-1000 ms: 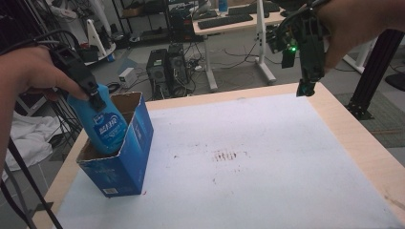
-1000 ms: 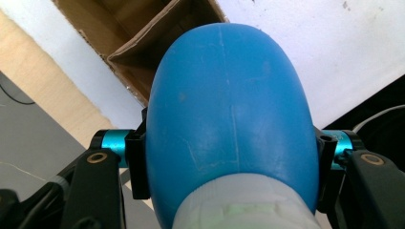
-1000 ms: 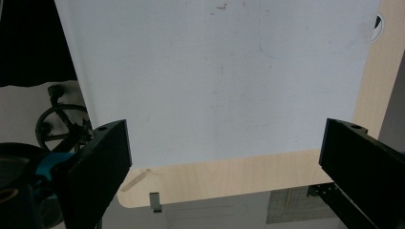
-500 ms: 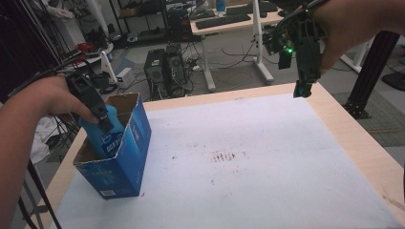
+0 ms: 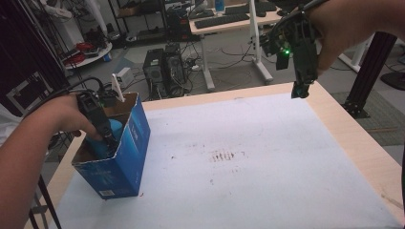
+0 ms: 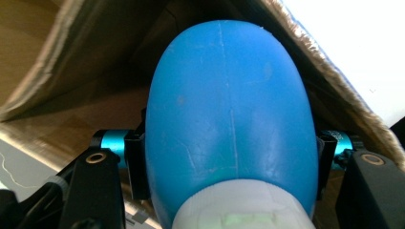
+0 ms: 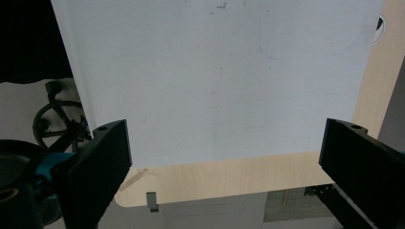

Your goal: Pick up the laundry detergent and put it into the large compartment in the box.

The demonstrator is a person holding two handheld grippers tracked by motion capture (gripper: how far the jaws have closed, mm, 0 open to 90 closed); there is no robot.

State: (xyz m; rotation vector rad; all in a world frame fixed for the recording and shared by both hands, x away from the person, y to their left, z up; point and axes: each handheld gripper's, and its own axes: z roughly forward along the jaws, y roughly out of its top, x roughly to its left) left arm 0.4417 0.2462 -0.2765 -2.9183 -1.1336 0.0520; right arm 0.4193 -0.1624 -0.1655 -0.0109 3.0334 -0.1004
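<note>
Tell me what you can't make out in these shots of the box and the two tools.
- Blue bottle: lower body hidden by the blue box wall in the high view; label unseen.
- Left tool: tips hidden inside the box, high view.
- Right tool: jaw tips cut off by the frame's bottom edge.

The bench (image 5: 267, 157) is lying under a white sheet, with pale wood edging (image 5: 353, 138) showing along its far and right sides. Behind it a grey floor (image 5: 229, 76) is stretching back, cables trailing across it. Two dark computer towers (image 5: 163, 67) are standing on that floor near a white-legged desk (image 5: 229, 21) that is carrying keyboards (image 5: 212, 20). Black shelving (image 5: 138, 19) is lining the back, and a black frame leg (image 5: 367, 71) is slanting down at the right.
</note>
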